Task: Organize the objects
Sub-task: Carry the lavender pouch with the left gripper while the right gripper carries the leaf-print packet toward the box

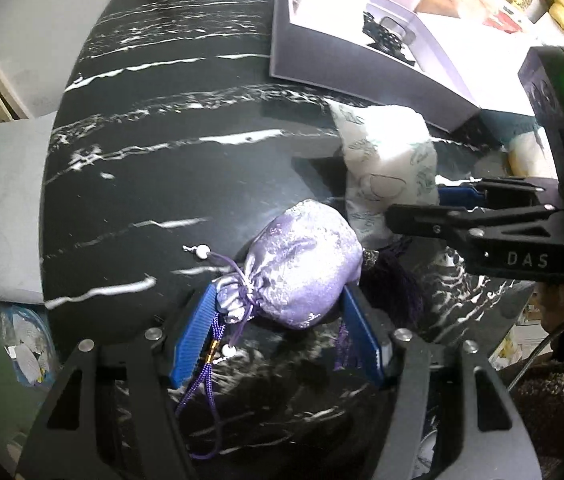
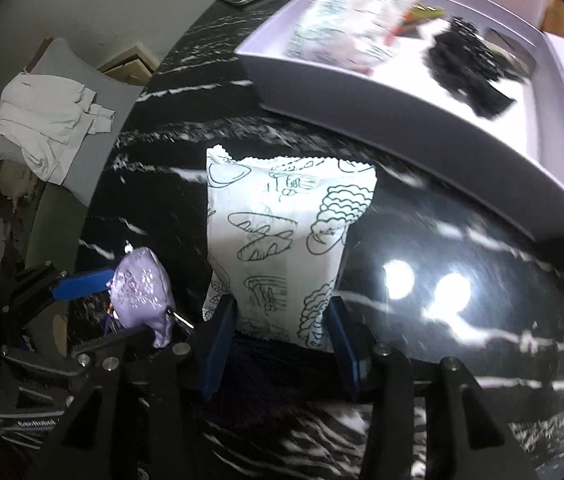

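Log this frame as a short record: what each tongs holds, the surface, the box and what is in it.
left tongs: shut on the lilac pouch
right tongs: shut on the white packet
surface: black marble table
box: open, on the table beyond the packet
box contents: another white packet, a black item
task state: pouch and packet not yet in the box

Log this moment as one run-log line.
left gripper: shut on purple pouch | right gripper: shut on white packet | both near table | box behind
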Tool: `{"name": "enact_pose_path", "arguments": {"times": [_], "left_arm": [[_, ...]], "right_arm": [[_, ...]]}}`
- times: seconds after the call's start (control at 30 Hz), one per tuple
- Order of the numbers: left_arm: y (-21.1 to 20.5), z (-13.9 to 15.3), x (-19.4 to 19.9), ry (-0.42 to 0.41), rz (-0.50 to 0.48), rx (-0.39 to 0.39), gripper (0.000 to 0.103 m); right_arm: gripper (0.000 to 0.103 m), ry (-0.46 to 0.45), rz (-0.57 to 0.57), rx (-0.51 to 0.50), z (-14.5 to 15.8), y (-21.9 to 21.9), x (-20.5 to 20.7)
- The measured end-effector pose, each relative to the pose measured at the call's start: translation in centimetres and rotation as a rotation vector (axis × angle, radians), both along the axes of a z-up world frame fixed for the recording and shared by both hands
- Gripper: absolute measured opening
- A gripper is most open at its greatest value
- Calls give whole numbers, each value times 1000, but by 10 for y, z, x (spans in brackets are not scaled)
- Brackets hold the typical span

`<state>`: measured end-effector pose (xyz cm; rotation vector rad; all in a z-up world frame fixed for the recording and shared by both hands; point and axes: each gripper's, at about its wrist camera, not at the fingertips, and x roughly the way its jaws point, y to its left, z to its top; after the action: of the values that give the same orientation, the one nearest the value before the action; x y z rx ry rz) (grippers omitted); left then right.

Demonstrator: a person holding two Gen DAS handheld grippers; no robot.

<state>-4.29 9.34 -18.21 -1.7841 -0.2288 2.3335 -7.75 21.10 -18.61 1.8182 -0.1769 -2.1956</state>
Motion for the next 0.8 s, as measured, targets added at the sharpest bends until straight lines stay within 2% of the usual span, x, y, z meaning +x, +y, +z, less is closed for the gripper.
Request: {"name": "enact_pose_path", "arguments": {"times": [0.13, 0.3, 0.5, 0.57, 0.63, 0.73, 0.8], "left_arm": [[7, 0, 3, 2, 29, -13, 63], [4, -2, -4, -12, 78, 8, 64], [14, 0, -15, 6, 58, -37, 67], [16, -1, -20, 9, 49, -46, 68], [18, -2, -24, 9, 36, -52, 71], [22, -6, -29, 7, 25, -63, 75], [24, -9, -30, 8, 15, -69, 78]], "right_arm": [[47, -4, -11, 19, 0, 18, 20], [47, -16, -32, 21, 1, 38, 40], [48, -9, -69, 4, 1, 48, 51], [55, 8, -79, 8, 4, 47, 51], [86, 40, -102, -6, 10, 47, 52], [87, 94, -129, -35, 16, 44, 54], [87, 109, -125, -3, 15, 38, 54]]}}
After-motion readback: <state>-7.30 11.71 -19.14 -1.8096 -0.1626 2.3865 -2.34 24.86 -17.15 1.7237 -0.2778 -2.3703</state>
